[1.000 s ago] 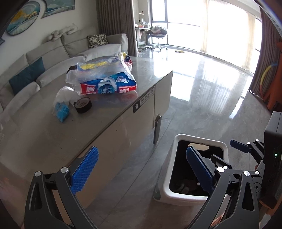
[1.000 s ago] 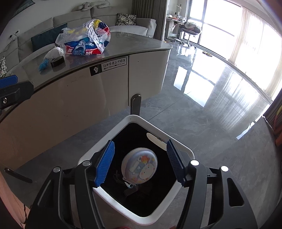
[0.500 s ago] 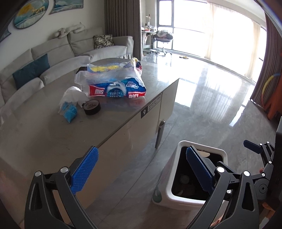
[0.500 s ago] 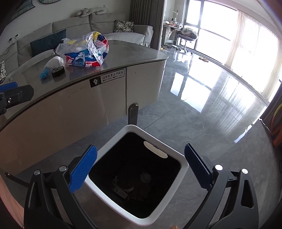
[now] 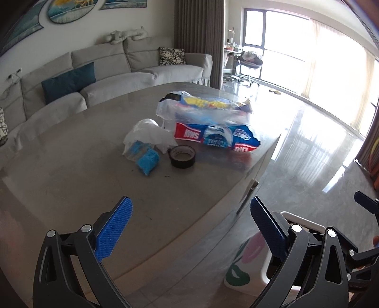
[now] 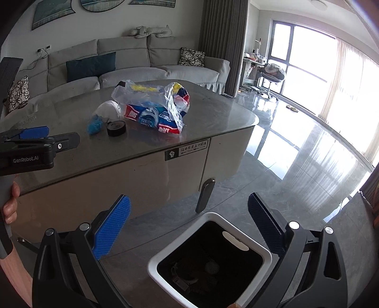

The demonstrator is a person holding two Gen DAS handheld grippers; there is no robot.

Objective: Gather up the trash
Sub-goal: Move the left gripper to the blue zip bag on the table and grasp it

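Both our grippers, left (image 5: 189, 227) and right (image 6: 188, 225), have jaws wide and empty. The tape roll (image 5: 182, 156) near the worktop's (image 5: 71, 180) right edge looks light and stiff; we'd pinch across its rim.

A grey sofa (image 5: 113, 68) lines the white wall (image 6: 142, 19); bright windows (image 5: 284, 45) gleam on the glossy grey floor (image 6: 308, 165) beside brown curtains (image 6: 222, 35).

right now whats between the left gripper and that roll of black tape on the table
Nothing: in the left wrist view only bare grey tabletop lies between the open left gripper and the black tape roll.
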